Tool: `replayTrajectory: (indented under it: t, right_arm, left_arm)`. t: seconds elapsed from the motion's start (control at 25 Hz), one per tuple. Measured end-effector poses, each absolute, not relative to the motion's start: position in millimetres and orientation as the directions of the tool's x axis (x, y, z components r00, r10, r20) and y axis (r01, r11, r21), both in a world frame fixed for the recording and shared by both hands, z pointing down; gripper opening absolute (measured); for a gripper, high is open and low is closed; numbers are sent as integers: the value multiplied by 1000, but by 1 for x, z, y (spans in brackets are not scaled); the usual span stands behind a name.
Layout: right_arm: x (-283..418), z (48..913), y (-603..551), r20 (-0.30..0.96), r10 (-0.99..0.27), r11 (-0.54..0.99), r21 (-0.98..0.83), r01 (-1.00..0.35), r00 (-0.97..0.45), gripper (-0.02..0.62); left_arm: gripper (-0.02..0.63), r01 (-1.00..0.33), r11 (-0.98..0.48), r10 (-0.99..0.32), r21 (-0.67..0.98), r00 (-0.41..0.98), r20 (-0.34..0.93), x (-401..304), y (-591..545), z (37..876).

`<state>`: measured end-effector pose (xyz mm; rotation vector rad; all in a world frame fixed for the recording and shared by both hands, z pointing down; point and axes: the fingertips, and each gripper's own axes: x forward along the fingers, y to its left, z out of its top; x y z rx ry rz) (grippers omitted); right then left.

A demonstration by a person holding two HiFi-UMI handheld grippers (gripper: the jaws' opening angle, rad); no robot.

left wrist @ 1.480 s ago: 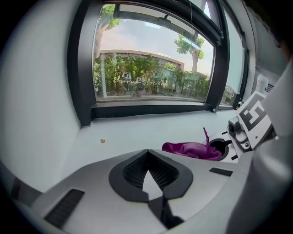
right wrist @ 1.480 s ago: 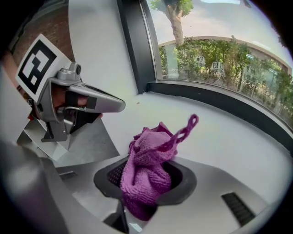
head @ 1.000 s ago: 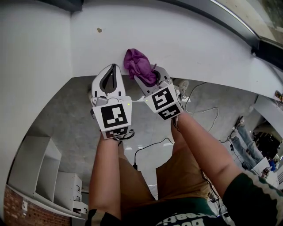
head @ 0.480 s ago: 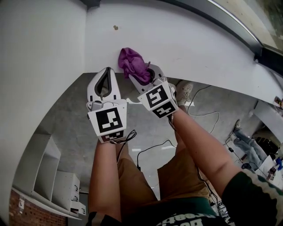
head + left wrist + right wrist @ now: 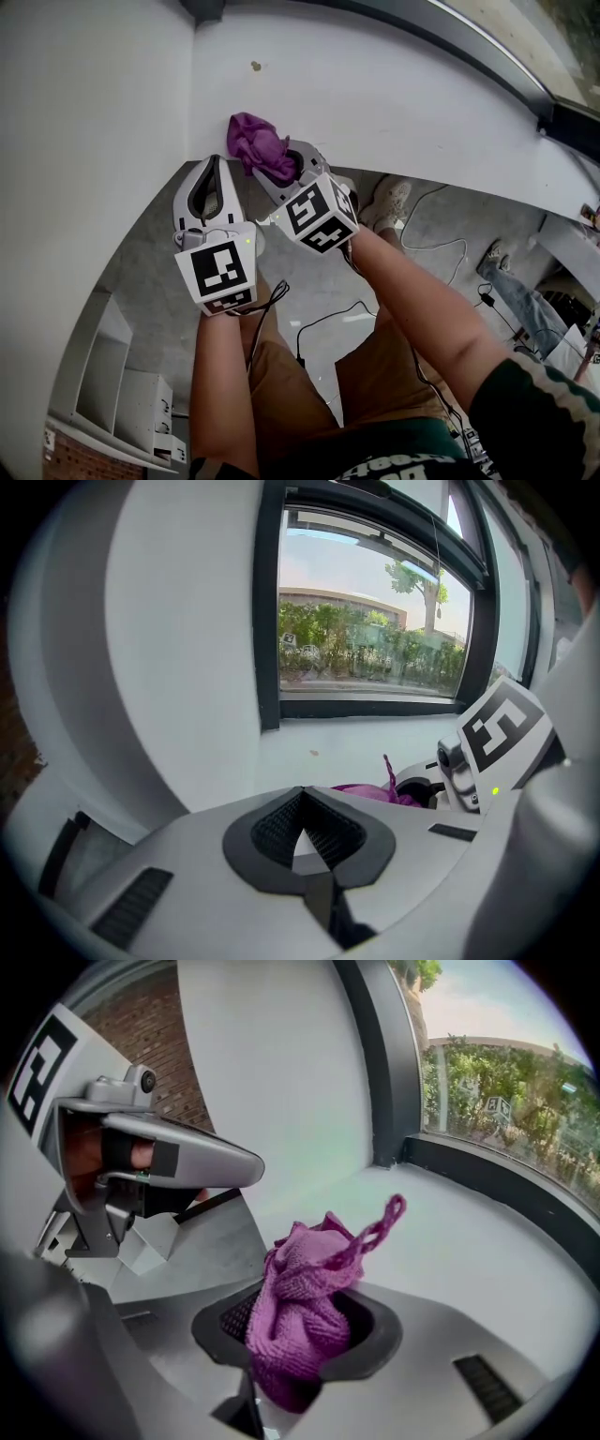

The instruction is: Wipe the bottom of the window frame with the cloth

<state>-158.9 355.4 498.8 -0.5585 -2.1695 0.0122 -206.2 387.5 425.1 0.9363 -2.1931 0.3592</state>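
Right gripper (image 5: 281,171) clamped tight on bunched purple cloth (image 5: 298,1321), ready to wipe.
Cloth over white sill (image 5: 403,103), short of window frame (image 5: 487,1183) bottom-left corner, probably stroke start; left gripper (image 5: 302,829) jaws together, empty, parked alongside.

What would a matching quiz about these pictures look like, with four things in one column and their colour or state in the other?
Things:
1. left gripper
2. right gripper
3. cloth
4. window frame

Colour or state:
A. purple and bunched up
B. dark
C. shut with nothing between its jaws
D. shut on the cloth

Pairs: 1-C, 2-D, 3-A, 4-B
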Motion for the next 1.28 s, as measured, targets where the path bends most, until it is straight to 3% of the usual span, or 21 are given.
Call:
replayTrajectory:
  t: [0.56,0.92,1.28]
  right_arm:
    - [-179,498,386,745,447,871,-237,430,-495,143]
    - [-188,497,398,735,522,801,-249,545,-432,143]
    - [-217,496,380,741,496,803,-192,565,-453,143]
  left_arm:
    - [5,-685,729,-490,16,-504,711,-214,412,424]
    - [5,-671,741,-482,21,-511,712,-218,412,426]
    - [5,-659,751,-483,31,-517,707,-226,403,423]
